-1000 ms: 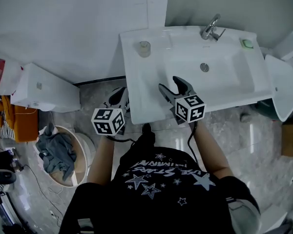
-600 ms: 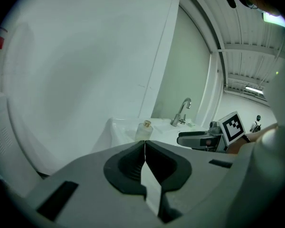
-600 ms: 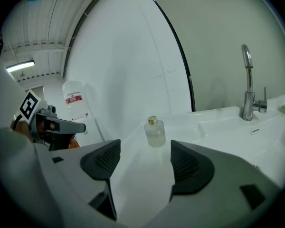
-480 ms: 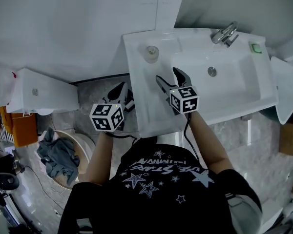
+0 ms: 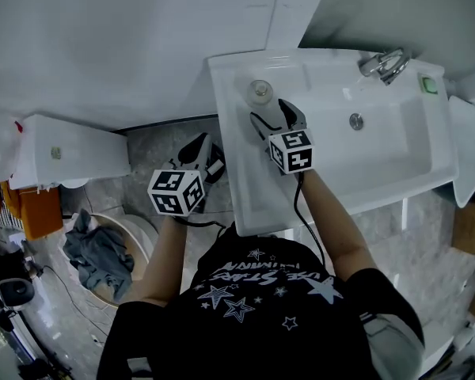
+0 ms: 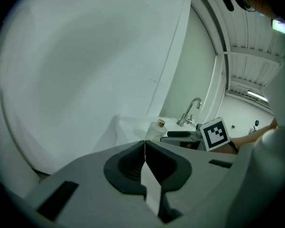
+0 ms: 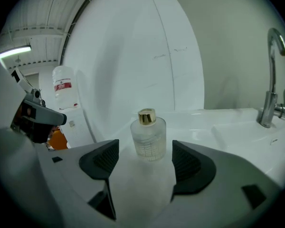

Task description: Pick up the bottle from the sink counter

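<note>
Right gripper [image 5: 274, 115]: jaws spread wide, just lately opening further, pads pressing on nothing. Straight ahead of the gap, the bottle [image 7: 148, 137]: upright, frosted clear glass, gold cap. Framed between the two dark ribbed pads in the right gripper view, yet clear of both. From the head view, just beyond the fingertips rather than deep between them, and a little nearer the wall. Standing on the sink counter [image 5: 239, 172], at its rear left corner, close to the pale wall.

Farther right, across the white basin [image 5: 396, 145], the chrome tap [image 7: 270, 91] with its tall curved spout, well apart from the bottle. In the basin floor, a round drain [image 5: 356, 120].

Left gripper [image 6: 145, 148]: jaws pressed together, nothing between them. Held off the left edge of the counter, over the grey floor, well apart from the bottle. In the left gripper view, bottle and tap small in the distance, with the right gripper's marker cube [image 6: 214, 133] just beside them.

Farther left on the floor, a white tank [image 5: 63, 155] and a round tub [image 5: 131, 232] holding grey cloth.
</note>
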A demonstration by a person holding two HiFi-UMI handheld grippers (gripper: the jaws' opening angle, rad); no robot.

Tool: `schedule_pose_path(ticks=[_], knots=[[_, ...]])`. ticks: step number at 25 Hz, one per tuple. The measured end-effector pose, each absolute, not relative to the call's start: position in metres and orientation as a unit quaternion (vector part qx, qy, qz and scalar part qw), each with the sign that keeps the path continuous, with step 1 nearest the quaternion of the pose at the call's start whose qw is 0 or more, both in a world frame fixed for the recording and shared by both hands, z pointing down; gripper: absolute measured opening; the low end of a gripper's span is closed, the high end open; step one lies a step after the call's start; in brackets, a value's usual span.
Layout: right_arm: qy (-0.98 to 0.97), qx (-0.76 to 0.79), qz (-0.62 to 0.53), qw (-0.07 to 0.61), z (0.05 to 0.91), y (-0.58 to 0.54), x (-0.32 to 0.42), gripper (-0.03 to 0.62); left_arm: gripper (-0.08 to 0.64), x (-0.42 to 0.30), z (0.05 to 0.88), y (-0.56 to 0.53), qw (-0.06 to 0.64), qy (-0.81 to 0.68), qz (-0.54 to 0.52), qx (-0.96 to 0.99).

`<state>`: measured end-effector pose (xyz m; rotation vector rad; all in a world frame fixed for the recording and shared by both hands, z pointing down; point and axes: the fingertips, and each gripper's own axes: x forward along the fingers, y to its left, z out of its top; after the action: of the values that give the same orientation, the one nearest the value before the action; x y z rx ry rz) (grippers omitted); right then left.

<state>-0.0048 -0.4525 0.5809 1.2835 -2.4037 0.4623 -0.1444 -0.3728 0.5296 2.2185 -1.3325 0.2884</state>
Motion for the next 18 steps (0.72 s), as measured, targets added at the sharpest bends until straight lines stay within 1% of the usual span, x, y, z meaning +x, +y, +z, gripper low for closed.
schedule_pose_path(ticks=[12,16,18], knots=[[-0.848,0.466,0.142,0.209,0.602,-0.488,-0.023,0.319,0.011,-0.155,0.544,-0.382,0.282,-0.493,0.109,0.816],[-0.841,0.467,0.148,0.231,0.608,-0.495,-0.024,0.319,0.011,-0.156,0.548,-0.383,0.286,-0.493,0.111,0.815],[-0.841,0.468,0.144,0.23,0.607,-0.496,-0.026,0.319,0.011,-0.157,0.549,-0.382,0.288,-0.492,0.111,0.814]])
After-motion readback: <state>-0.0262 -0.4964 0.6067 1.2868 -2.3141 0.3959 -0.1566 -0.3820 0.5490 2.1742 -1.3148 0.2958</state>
